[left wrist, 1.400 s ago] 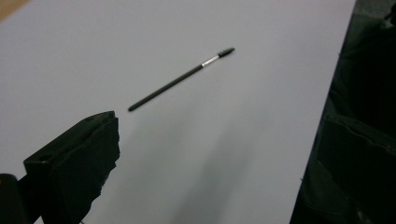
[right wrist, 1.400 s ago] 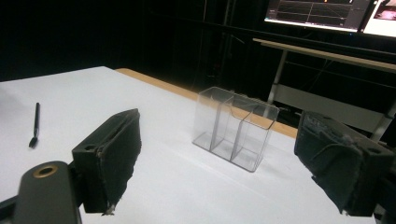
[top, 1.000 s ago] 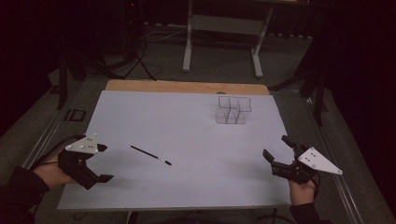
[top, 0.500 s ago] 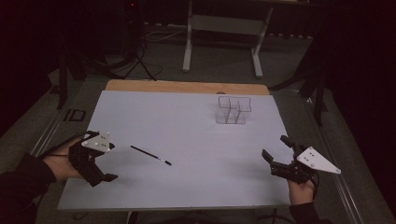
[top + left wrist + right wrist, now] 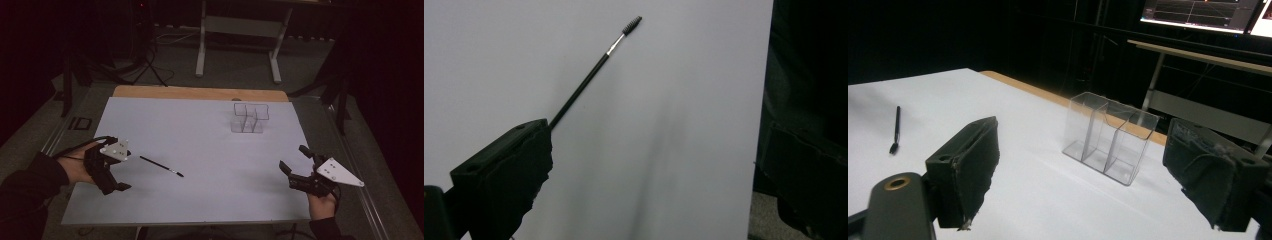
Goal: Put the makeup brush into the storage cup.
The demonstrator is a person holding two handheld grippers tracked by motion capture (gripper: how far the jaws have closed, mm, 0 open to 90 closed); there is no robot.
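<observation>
A thin black brush (image 5: 161, 166) with a small bristle tip lies flat on the white table sheet (image 5: 200, 135), left of centre. My left gripper (image 5: 126, 171) stands open just left of the brush's handle end, its jaws wide apart and empty. In the left gripper view the brush (image 5: 584, 82) runs up and away from beside the left jaw, and the left gripper (image 5: 656, 135) holds nothing. A clear three-compartment organizer (image 5: 249, 118) stands upright at the back right. My right gripper (image 5: 293, 157) is open and empty near the front right. The right gripper view has the organizer (image 5: 1108, 137) between its jaws and the brush (image 5: 896, 129) far left.
A wooden strip (image 5: 200, 93) borders the table's far edge. Beyond it a grey metal stand (image 5: 237, 30) and cables sit on the floor. A monitor (image 5: 1198, 12) glows at the top right of the right gripper view. The sheet's near edge (image 5: 200, 220) is close to both hands.
My left gripper has moved right across the sheet, closing on the brush's handle end. The right gripper has barely shifted. Brush and organizer lie as before.
</observation>
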